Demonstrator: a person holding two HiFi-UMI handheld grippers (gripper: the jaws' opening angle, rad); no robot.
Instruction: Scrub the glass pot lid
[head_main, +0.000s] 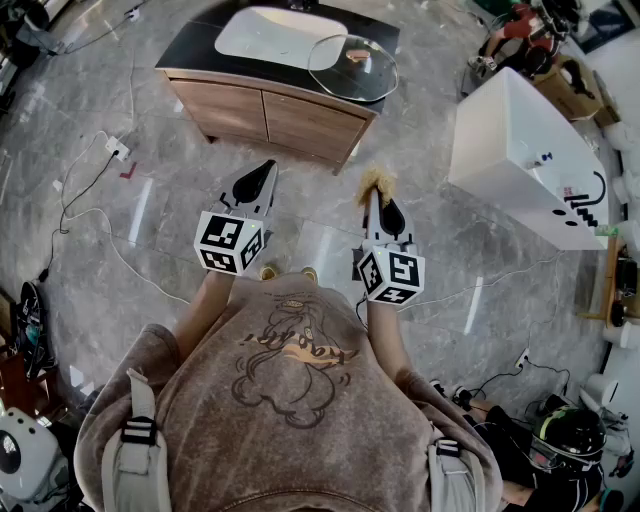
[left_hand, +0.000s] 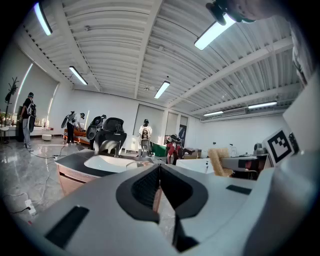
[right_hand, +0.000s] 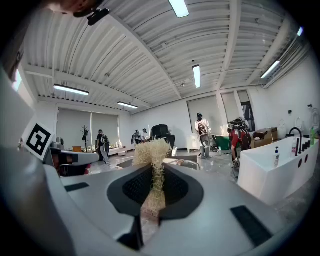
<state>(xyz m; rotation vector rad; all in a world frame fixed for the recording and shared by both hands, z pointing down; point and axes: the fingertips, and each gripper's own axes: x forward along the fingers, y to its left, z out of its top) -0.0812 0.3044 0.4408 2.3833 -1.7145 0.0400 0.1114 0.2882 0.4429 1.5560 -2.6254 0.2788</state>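
Straw-coloured scrubber (right_hand: 150, 151) sits pinched in the right claw (head_main: 375, 197); the left claw (head_main: 267, 168) is pressed together, empty, both well short of the glass pot lid (head_main: 352, 67).

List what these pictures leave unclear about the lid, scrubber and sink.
- Glass pot lid: too small in the head view to tell clean from dirty; the left claw hides most of it in the left gripper view.
- Fibre scrubber: lower end hidden inside the right claw.
- Sink counter: back edge cut off by the head view's top edge.
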